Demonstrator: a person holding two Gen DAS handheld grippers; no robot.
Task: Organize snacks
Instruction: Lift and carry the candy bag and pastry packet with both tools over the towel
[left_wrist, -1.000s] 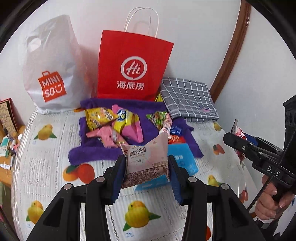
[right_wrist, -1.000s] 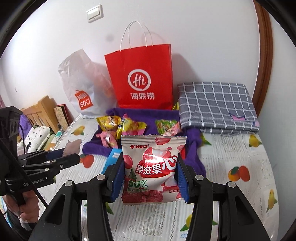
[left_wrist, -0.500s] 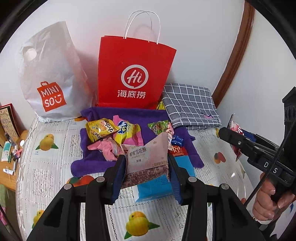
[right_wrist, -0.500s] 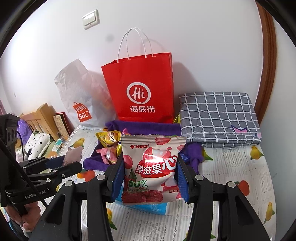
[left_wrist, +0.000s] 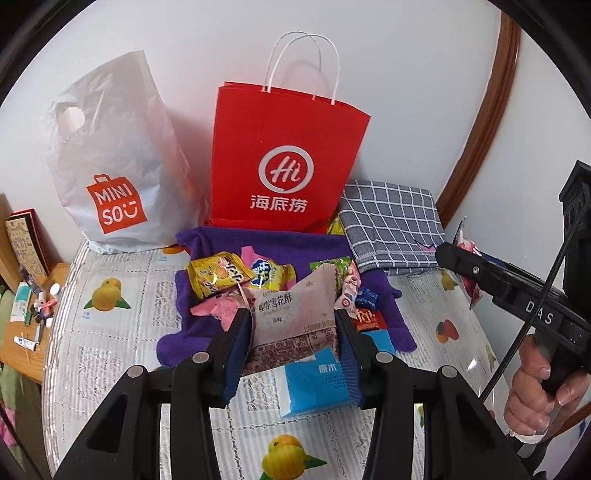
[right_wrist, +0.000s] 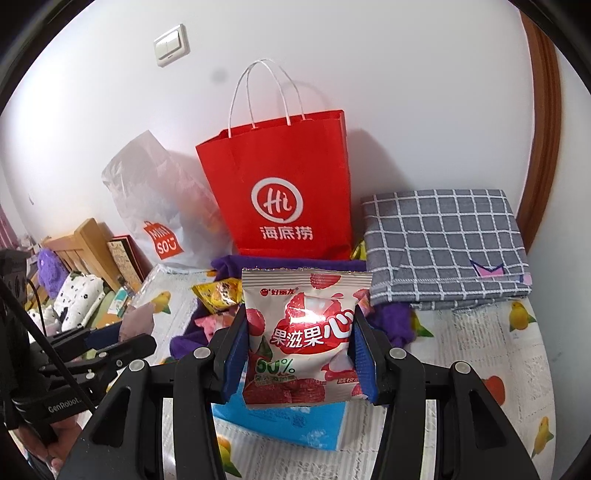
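My left gripper (left_wrist: 293, 332) is shut on a pale pink pastry packet (left_wrist: 291, 317), held above the table. My right gripper (right_wrist: 299, 350) is shut on a red-and-white lychee gummy bag (right_wrist: 301, 336), also lifted. Both face the red paper bag (left_wrist: 284, 162), which stands open against the wall and also shows in the right wrist view (right_wrist: 280, 192). Several loose snack packets (left_wrist: 218, 275) lie on a purple towel (left_wrist: 184, 332) in front of it. The right gripper shows in the left wrist view (left_wrist: 465, 258), the left gripper in the right wrist view (right_wrist: 140, 332).
A white Miniso plastic bag (left_wrist: 110, 177) stands left of the red bag. A folded grey checked cloth (left_wrist: 388, 225) lies to the right. A blue tissue pack (left_wrist: 314, 384) lies under the grippers. The fruit-print tablecloth (left_wrist: 110, 332) covers the table; a cluttered shelf (left_wrist: 26, 310) sits at left.
Both grippers have risen with their packets and tilted up, so the red bag's open top sits higher and nearer in view. Both stay shut.
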